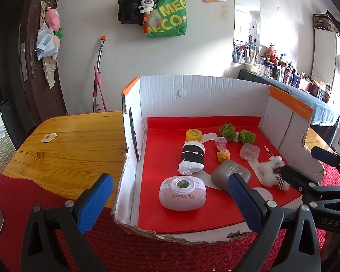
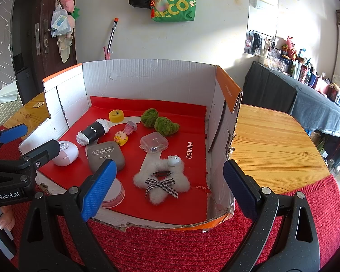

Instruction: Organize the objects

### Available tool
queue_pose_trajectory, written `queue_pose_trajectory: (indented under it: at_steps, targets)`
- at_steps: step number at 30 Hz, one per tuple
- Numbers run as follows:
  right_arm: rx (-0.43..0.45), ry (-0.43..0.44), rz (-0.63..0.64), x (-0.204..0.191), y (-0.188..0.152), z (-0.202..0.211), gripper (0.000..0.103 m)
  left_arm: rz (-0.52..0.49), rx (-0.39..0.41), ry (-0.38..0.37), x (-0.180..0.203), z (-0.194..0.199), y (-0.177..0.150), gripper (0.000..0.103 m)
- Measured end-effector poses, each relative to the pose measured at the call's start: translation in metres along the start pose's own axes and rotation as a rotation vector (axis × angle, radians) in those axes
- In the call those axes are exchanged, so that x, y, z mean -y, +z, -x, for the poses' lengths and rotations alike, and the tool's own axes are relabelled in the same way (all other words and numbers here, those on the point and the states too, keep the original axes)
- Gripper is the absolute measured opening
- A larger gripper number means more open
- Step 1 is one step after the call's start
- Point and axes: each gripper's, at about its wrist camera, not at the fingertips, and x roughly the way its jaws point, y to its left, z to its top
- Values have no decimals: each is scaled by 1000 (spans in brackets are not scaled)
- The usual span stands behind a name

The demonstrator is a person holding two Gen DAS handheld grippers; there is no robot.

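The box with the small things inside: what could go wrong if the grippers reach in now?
1. The things lie close together. Fingers closing on the grey eye shadow case may push the stack of pink pads beside it.
2. The clear plastic case looks smooth and might slip.
3. The box has torn front edges that could catch a gripper.

Black hand-held gripper (image 2: 167, 188) frames, blue textured pads (image 2: 97, 190), silver screws.
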Motion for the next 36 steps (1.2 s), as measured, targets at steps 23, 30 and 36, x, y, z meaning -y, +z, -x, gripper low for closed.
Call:
queue_pose_trajectory:
  at_steps: [23, 30, 36]
  targets:
    - [0, 13, 21, 0, 0, 0, 97, 18, 6, 8, -1, 1, 1, 103]
    - [-3, 8, 35, 0, 0, 4, 97, 6, 37, 10, 2, 8, 1, 103]
    - [-15, 22, 8, 8, 3, 20, 97, 13, 13, -20, 3, 20, -3, 103]
